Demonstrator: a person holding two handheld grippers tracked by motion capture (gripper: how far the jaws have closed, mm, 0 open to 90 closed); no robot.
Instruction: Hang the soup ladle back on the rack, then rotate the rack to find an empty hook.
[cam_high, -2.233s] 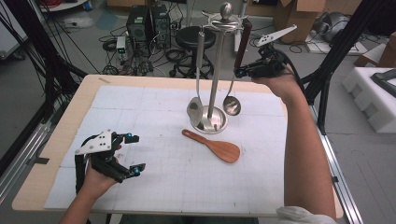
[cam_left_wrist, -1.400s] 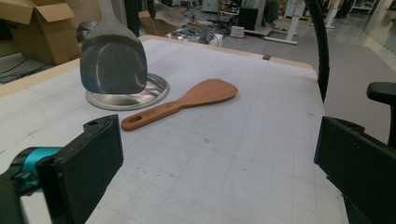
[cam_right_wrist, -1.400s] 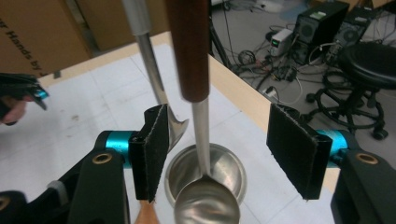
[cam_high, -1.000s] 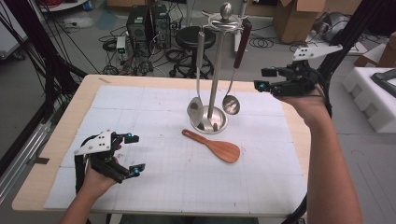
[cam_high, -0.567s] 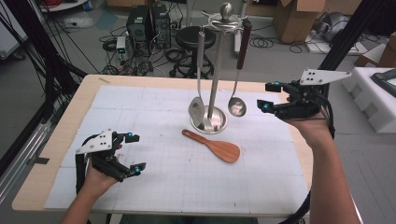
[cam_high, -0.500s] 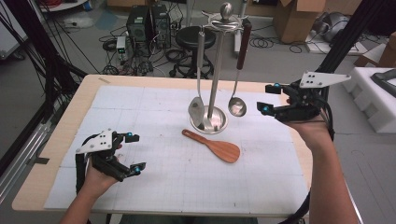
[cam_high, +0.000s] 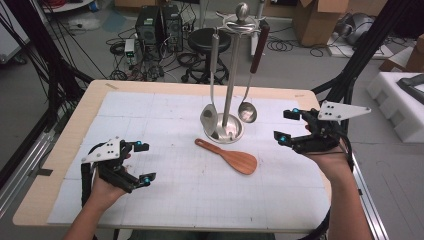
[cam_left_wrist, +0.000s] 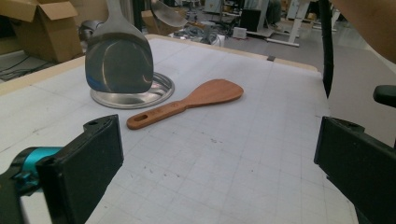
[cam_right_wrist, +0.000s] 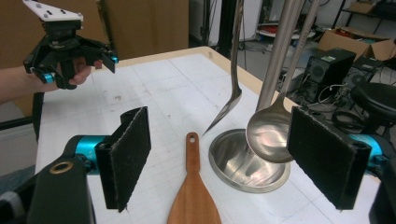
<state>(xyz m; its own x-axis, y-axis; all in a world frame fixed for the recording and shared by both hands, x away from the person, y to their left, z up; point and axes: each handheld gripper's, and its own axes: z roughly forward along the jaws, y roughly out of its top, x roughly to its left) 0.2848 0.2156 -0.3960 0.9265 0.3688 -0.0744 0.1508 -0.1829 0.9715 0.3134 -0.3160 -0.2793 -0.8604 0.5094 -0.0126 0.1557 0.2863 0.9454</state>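
Observation:
A steel utensil stand (cam_high: 231, 75) rises from its round base (cam_high: 225, 132) at the middle of the white mat. A steel turner (cam_high: 209, 120) and a dark-handled ladle (cam_high: 247, 112) hang from it. In front of the base a wooden spatula (cam_high: 235, 157) lies flat. My right gripper (cam_high: 284, 125) hovers right of the stand, open; its jaws have just been opening with nothing between them. Along its own jaws (cam_right_wrist: 224, 158) I see the ladle (cam_right_wrist: 268, 135) and the spatula (cam_right_wrist: 192, 196). My left gripper (cam_high: 145, 162) rests open at the near left, its view (cam_left_wrist: 219, 172) facing the spatula (cam_left_wrist: 187, 105).
The mat covers a wooden table (cam_high: 60, 165) with raised edges. Behind the far edge are a black stool (cam_high: 202, 37), computer cases and cables on the floor. White foam blocks (cam_high: 400, 100) sit off the right side. Cardboard boxes (cam_high: 320, 20) stand farther back.
My right hand has come away from the top of the stand, moving down and toward the near right, with its jaws wider apart. The ladle swung slightly. The left hand stayed put.

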